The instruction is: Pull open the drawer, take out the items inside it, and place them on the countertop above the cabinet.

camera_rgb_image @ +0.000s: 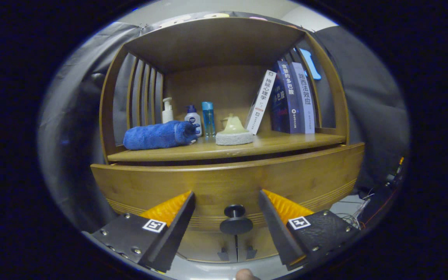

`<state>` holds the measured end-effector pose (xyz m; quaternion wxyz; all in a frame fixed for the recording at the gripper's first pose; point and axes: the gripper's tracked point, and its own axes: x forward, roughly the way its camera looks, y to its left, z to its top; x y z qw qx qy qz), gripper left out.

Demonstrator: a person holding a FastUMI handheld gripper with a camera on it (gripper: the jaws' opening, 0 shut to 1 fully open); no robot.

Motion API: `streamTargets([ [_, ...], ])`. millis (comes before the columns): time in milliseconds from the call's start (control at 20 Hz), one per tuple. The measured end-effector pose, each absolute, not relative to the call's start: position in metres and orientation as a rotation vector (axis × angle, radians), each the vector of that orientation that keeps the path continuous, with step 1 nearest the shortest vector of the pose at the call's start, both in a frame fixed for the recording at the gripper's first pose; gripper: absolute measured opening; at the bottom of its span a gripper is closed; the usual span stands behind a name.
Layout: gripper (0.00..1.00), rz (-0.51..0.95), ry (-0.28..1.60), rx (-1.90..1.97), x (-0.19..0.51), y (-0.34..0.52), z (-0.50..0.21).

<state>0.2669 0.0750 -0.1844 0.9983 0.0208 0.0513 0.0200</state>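
The gripper (227,198) has its fingers spread wide, touching nothing, with the dark round knob (235,212) of the closed wooden drawer (317,179) between them. On the countertop (278,142) above lie a rolled blue towel (156,135), three bottles (193,118), a pale sponge (233,134) and leaning books (290,97)

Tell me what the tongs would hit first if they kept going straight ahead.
Probably the drawer knob: it sits centred between the open tongs, on the closed drawer front. How far off it is remains unclear.
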Motion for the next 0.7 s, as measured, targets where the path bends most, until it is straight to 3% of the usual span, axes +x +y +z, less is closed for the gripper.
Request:
streamTargets([
  [350,0.99,0.036,0.141,0.002,0.298,0.078,-0.185],
  [700,0.99,0.013,0.101,-0.043,0.268,0.072,-0.157],
])
